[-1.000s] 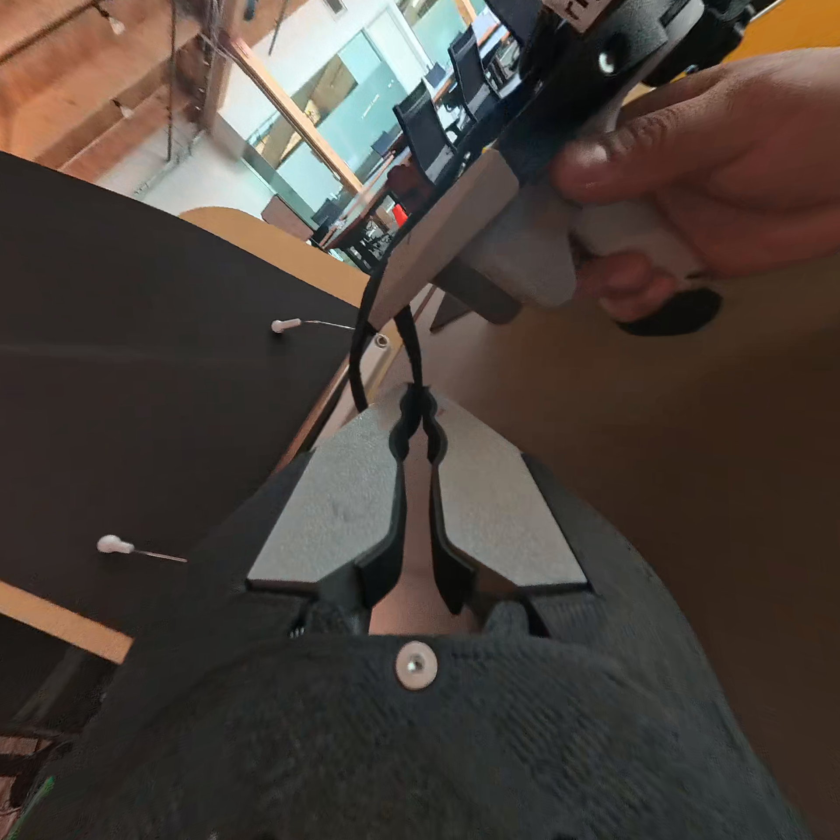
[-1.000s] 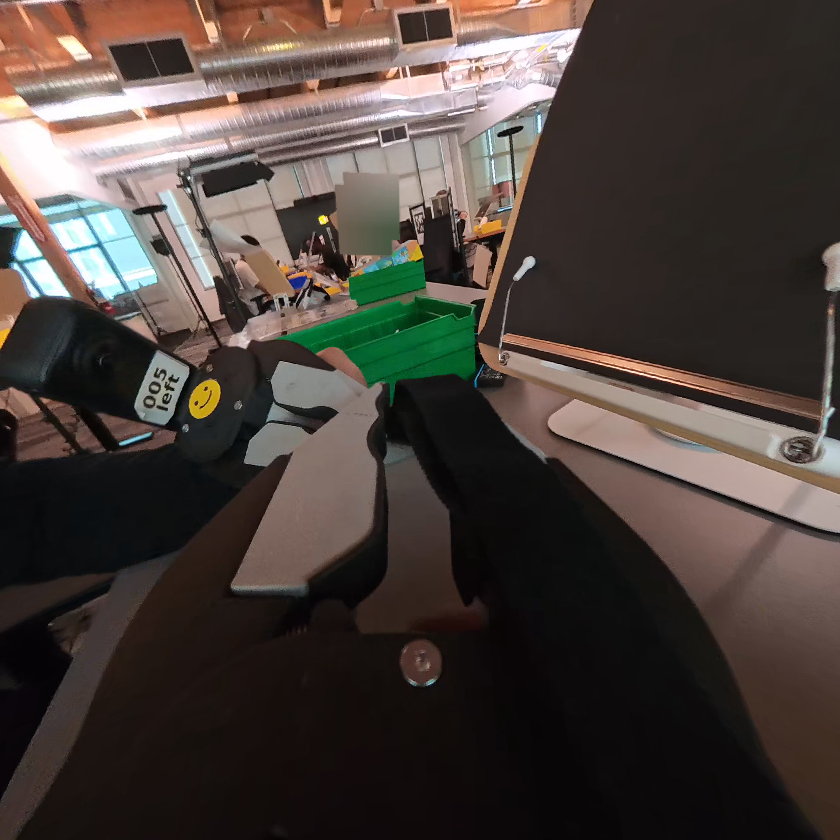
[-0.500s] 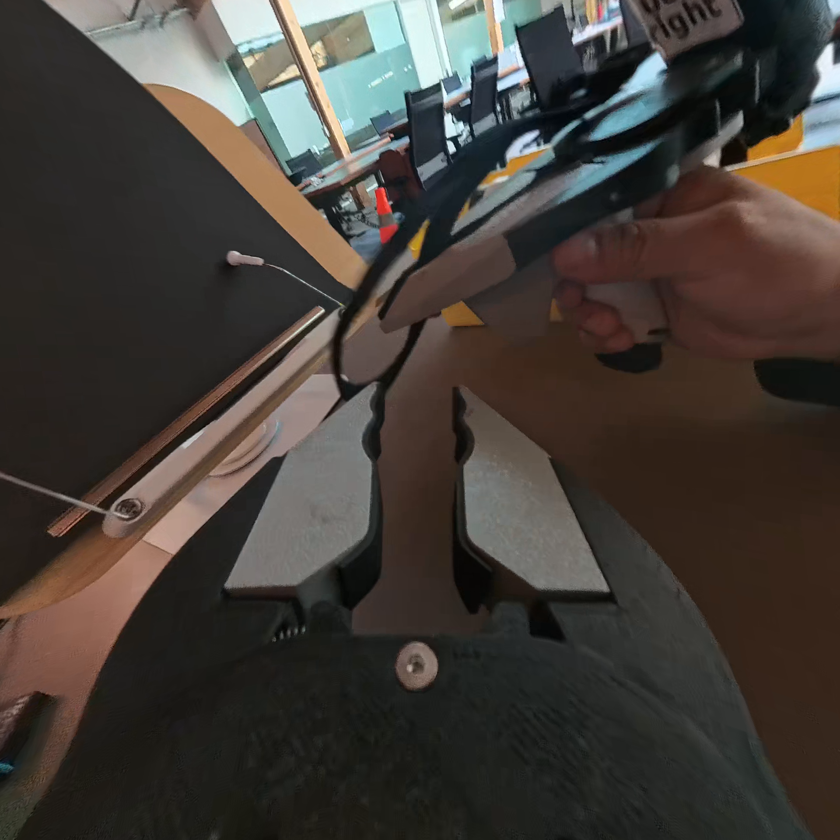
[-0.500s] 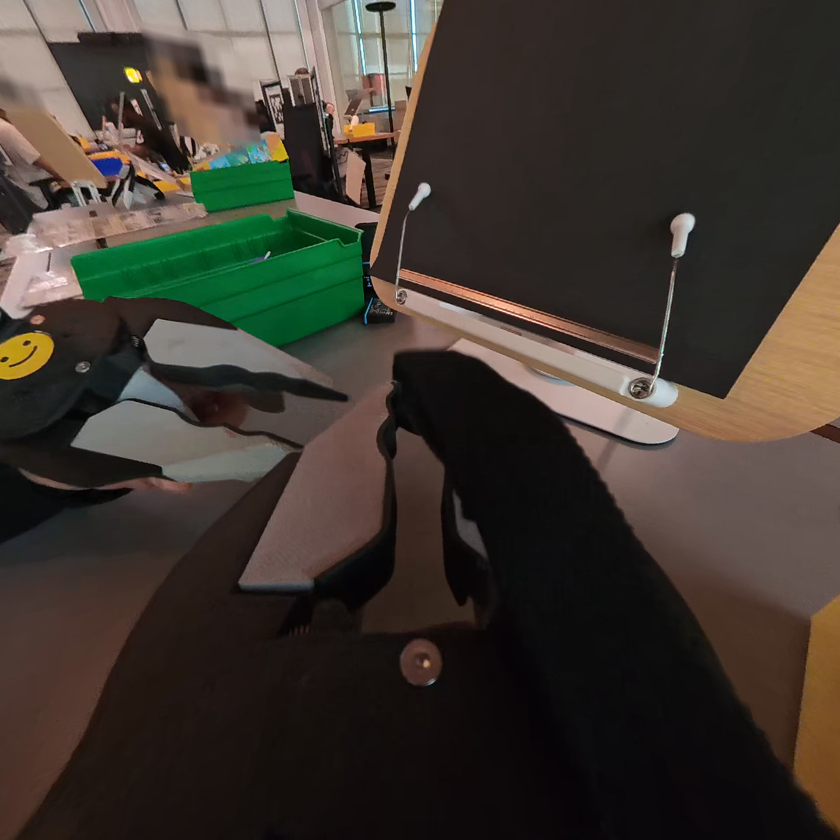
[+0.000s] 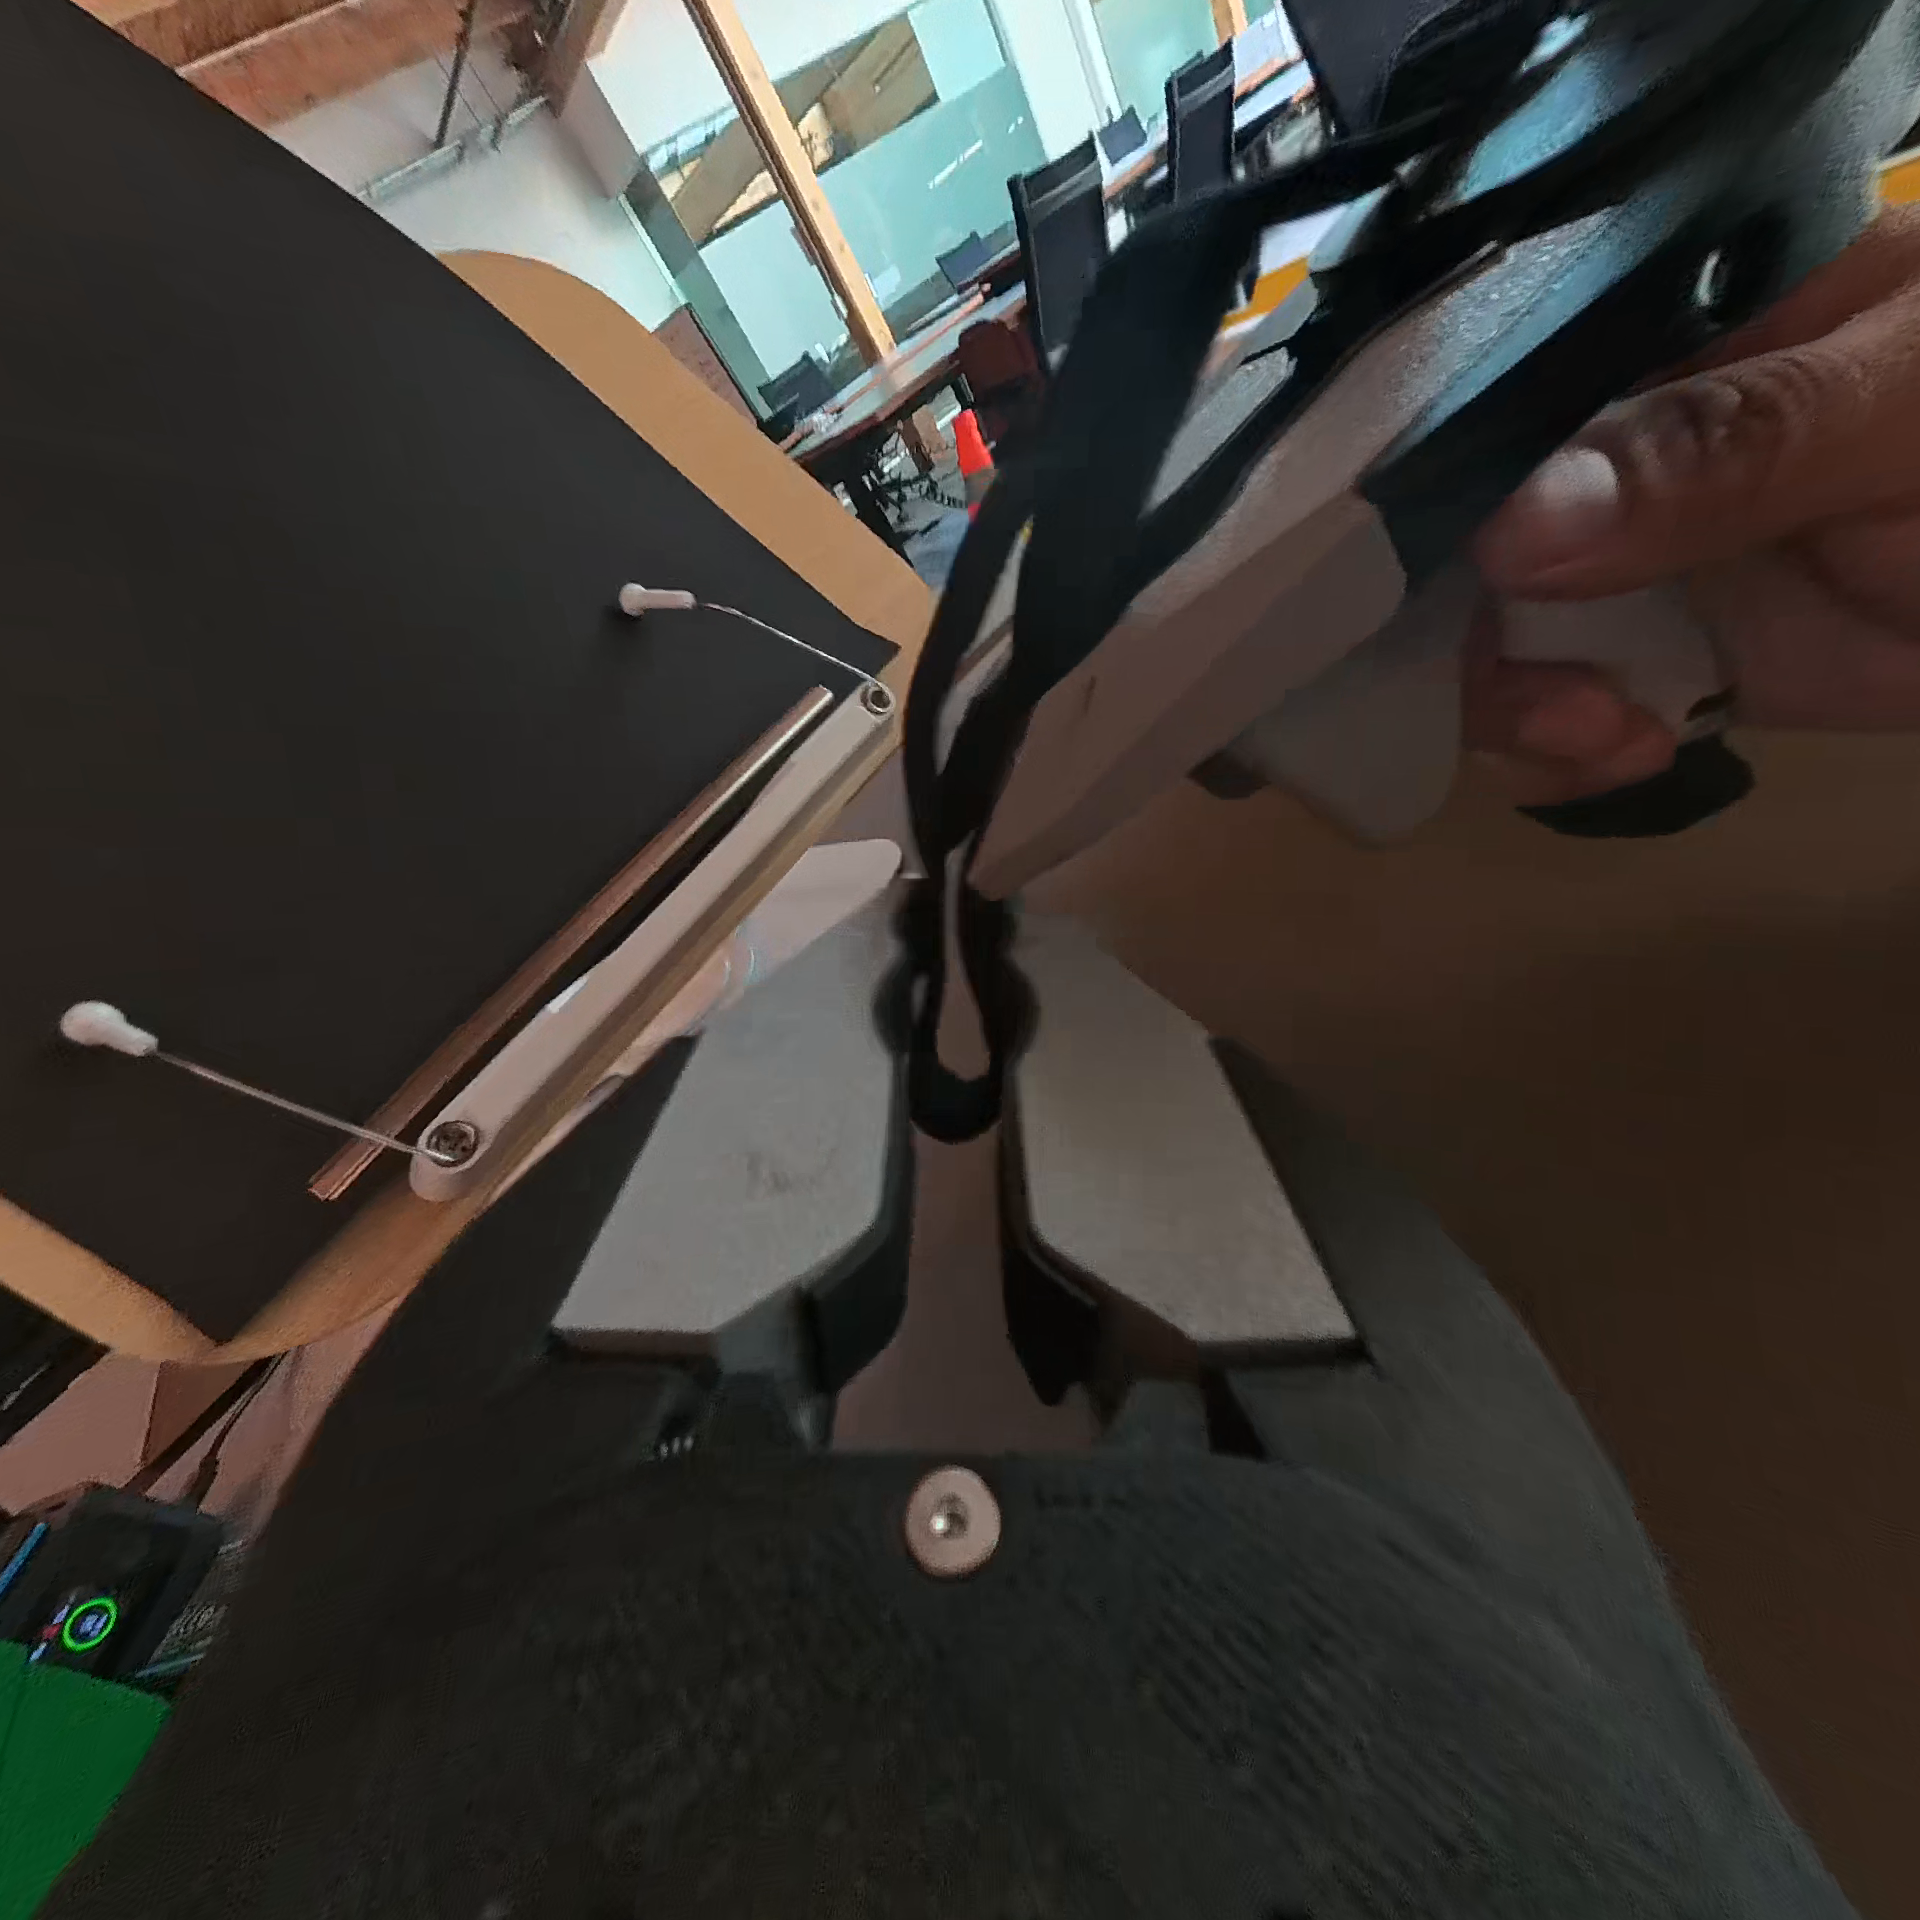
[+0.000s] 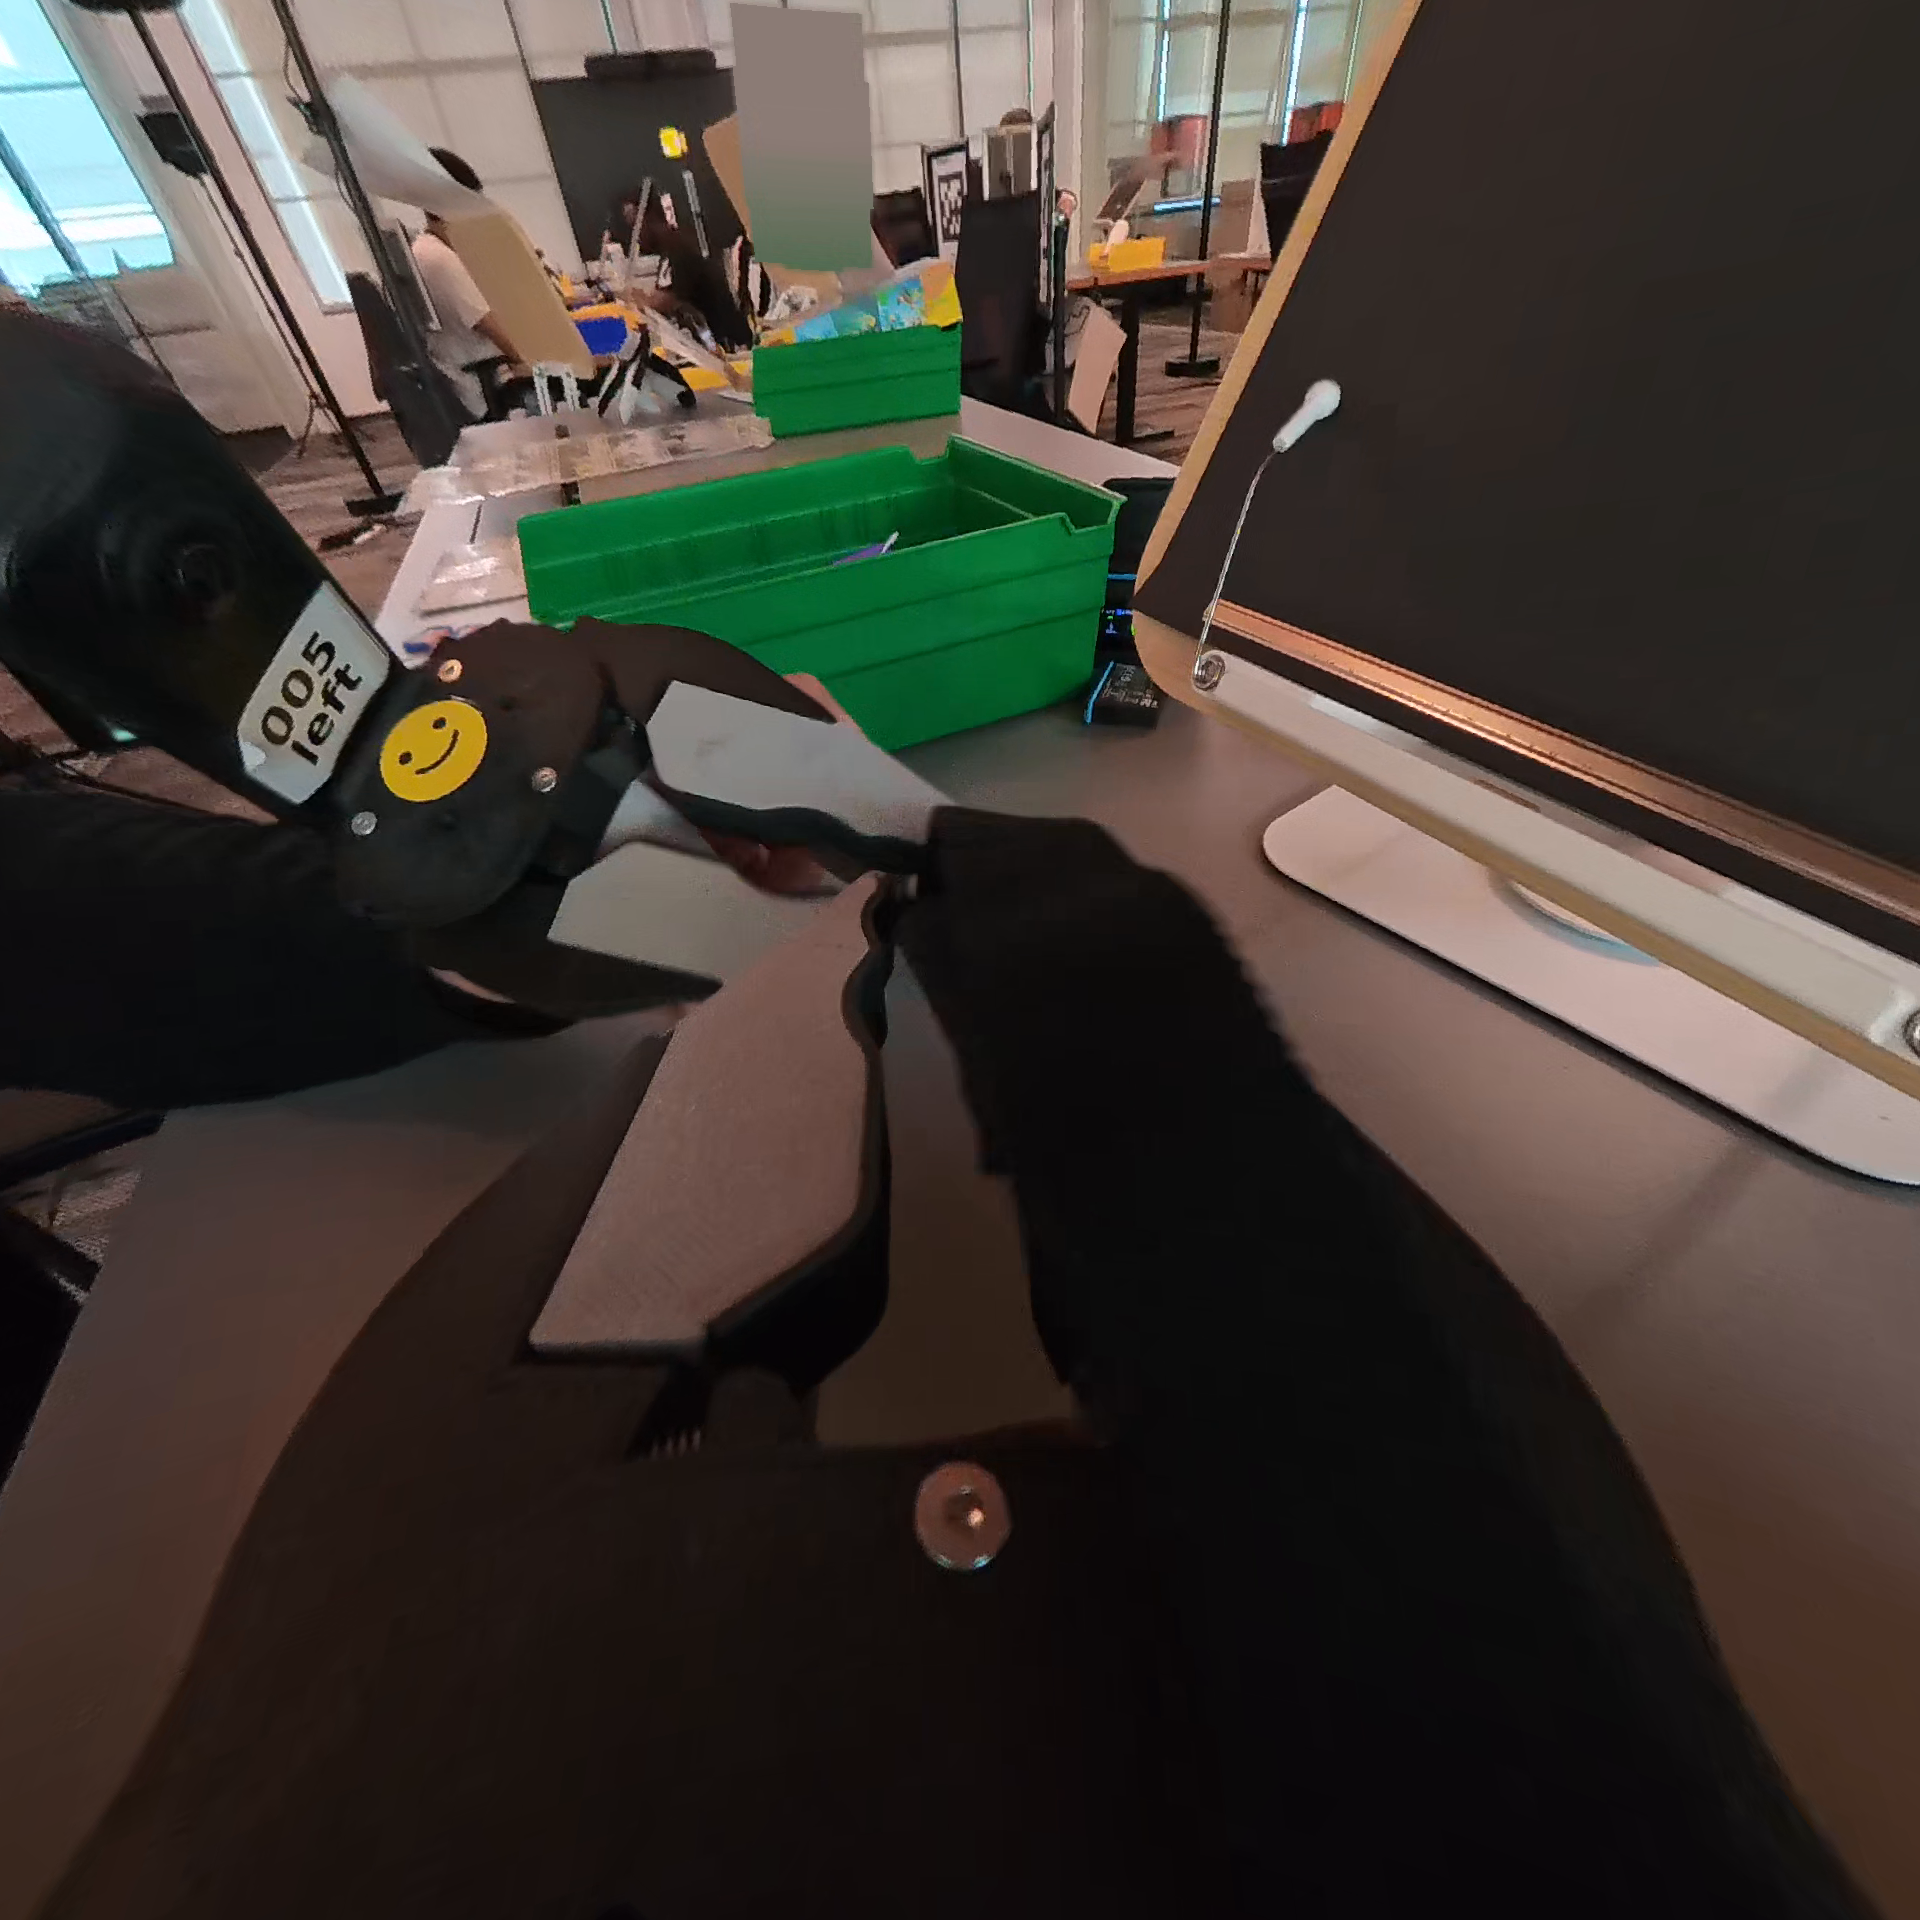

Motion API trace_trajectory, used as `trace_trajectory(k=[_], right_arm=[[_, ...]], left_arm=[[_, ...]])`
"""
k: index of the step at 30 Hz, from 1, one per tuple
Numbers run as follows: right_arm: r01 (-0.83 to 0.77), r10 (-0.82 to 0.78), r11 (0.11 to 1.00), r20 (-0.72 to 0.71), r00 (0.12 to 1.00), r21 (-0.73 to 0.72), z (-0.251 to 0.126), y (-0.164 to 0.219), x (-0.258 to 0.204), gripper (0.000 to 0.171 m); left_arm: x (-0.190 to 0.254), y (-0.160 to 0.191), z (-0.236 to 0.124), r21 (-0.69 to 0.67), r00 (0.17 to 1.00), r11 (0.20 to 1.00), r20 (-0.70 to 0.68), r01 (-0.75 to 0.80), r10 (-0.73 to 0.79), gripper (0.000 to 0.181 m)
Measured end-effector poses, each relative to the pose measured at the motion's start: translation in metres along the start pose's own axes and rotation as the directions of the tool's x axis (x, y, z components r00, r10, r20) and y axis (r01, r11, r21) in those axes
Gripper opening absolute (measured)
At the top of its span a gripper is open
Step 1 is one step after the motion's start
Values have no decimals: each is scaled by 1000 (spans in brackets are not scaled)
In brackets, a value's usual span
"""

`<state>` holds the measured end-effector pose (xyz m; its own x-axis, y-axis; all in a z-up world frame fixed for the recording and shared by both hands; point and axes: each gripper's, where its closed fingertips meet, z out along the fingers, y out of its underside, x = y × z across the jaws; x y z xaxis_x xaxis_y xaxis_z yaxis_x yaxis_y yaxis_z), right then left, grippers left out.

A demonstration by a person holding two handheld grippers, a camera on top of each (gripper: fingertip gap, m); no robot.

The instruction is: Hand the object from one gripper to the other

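Left wrist view: a black strap runs down the underside of the right gripper and ends in a narrow loop that drops between the fingertips of the left gripper, just to the right of the low front ledge of the book stand. The left jaws are drawn in close on either side of the loop, and their notched tips seem to touch it. Motion blur keeps a firm pinch from being confirmed.

From the right wrist view the strap lies as a broad dark band over one finger of the right gripper and hides it, so whether that tool is clamped or slack cannot be told. A hand grips its pale handle, out to the right of the stand.

The strap looks light, soft and limp. It should sag and fold rather than hold a shape, and it is neither fragile nor likely to slip on ridged pads. The hanging loop at its end seems the best place to grip, with both layers taken together. The wide upper part might bunch or slide through.

Beyond the stand's far side a green bin sits on the grey table, with a small dark device between bin and stand.
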<state>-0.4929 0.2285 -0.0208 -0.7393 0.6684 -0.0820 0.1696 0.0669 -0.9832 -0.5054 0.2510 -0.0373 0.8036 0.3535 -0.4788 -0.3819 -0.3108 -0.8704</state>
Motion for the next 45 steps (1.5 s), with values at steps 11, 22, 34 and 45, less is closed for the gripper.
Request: trace_trajectory(k=[11,22,34,45], right_arm=[[12,-19,991,48,999,136,-18,-25,-3,42],[415,-413,908,-304,859,-61,-19,-22,17,2],[658,-832,501,-521,188,-562,-65,-35,72,2],[757,-867,473,-392,308,-451,-18,-13,27,2]], left_arm=[[27,-25,-10,17,811,883,-405,469,-422,1],[17,-4,-2,-102,713,793,-381,601,-589,41],[0,42,-13,-348,721,786,-324,511,-613,56],[38,-29,-37,-212,447,741,-682,638,-580,8]])
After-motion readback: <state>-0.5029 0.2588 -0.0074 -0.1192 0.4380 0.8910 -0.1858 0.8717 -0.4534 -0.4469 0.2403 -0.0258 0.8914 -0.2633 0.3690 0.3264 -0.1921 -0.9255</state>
